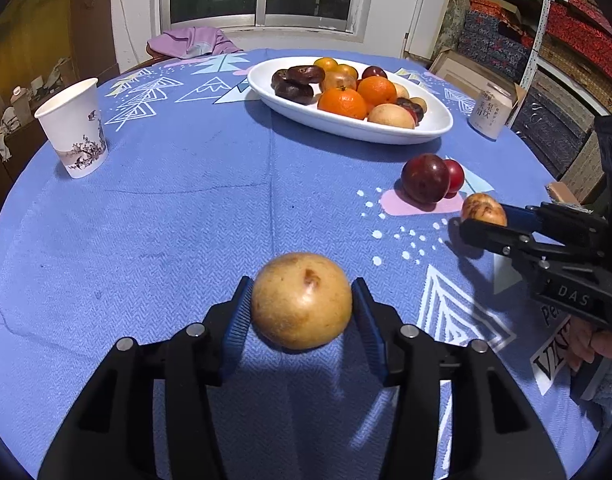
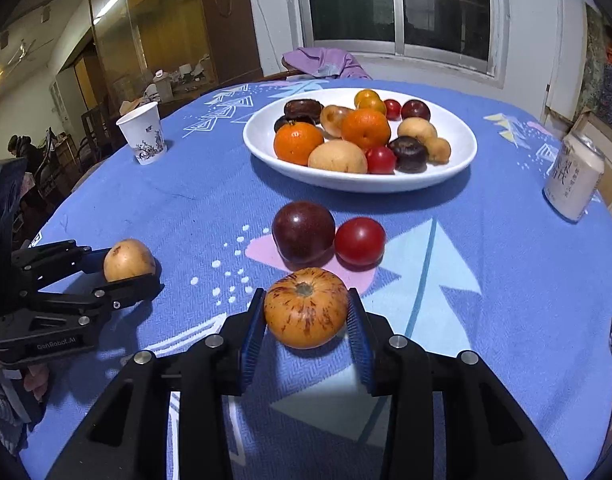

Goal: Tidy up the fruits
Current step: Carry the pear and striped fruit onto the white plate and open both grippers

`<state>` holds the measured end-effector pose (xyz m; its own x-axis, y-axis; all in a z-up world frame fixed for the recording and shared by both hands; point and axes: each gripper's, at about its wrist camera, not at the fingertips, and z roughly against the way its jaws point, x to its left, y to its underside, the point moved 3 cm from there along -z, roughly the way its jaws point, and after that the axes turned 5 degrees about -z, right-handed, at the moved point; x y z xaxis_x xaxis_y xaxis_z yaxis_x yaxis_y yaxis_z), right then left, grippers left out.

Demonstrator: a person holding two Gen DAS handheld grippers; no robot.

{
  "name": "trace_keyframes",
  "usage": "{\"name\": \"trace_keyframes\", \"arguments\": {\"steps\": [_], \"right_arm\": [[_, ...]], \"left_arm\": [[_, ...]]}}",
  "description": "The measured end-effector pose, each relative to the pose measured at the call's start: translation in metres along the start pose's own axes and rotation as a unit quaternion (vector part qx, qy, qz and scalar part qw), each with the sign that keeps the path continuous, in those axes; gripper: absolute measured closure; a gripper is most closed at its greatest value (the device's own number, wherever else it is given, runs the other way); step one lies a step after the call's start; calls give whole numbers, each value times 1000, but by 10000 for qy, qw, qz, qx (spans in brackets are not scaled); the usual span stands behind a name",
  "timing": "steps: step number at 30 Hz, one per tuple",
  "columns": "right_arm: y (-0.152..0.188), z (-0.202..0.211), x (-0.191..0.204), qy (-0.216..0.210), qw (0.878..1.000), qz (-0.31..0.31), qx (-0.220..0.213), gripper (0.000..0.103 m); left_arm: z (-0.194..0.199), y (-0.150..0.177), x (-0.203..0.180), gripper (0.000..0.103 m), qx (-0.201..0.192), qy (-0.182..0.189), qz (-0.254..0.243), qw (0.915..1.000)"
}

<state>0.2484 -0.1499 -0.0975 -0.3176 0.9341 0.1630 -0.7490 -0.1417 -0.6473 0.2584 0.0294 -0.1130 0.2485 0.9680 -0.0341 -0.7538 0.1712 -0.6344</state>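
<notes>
We are watching the left gripper (image 1: 302, 308), its blue fingers (image 1: 238, 320) part-open and pressing both sides of a round tan fruit (image 1: 302, 306), which is sitting low over the blue patterned table (image 1: 186, 220). On our other side the right gripper (image 2: 306, 314) is pinching a streaked orange fruit (image 2: 306, 306) between its fingers (image 2: 359, 332), narrowed right down onto it. Just beyond that we are seeing a dark plum (image 2: 304, 232) touching a small red fruit (image 2: 359, 241) on the cloth. Further back the white oval bowl (image 2: 461, 148) is holding oranges, dark fruits and pale ones. A paper cup (image 2: 144, 134) is standing off to the left, a pale can (image 2: 573, 178) to the right.
</notes>
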Motion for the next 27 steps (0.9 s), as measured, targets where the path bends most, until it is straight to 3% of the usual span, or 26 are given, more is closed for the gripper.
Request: {"name": "trace_keyframes", "arguments": {"steps": [12, 17, 20, 24, 27], "right_arm": [[0, 0, -8, -60, 9998, -164, 17, 63], [-14, 37, -23, -204, 9972, -477, -533, 63], [-28, 71, -38, -198, 9924, -670, -1018, 63], [-64, 106, -51, -114, 9863, -741, -1471, 63], [-97, 116, -58, -95, 9815, -804, -1733, 63]], "left_arm": [[5, 1, -1, 58, -99, 121, 2, 9999], [24, -10, 3, 58, -486, -81, 68, 9988], [38, -33, 3, 58, -648, -45, 79, 9979], [54, -89, 1, 58, -941, -214, -7, 9953], [53, -127, 2, 58, -1065, -48, 164, 9942]]}}
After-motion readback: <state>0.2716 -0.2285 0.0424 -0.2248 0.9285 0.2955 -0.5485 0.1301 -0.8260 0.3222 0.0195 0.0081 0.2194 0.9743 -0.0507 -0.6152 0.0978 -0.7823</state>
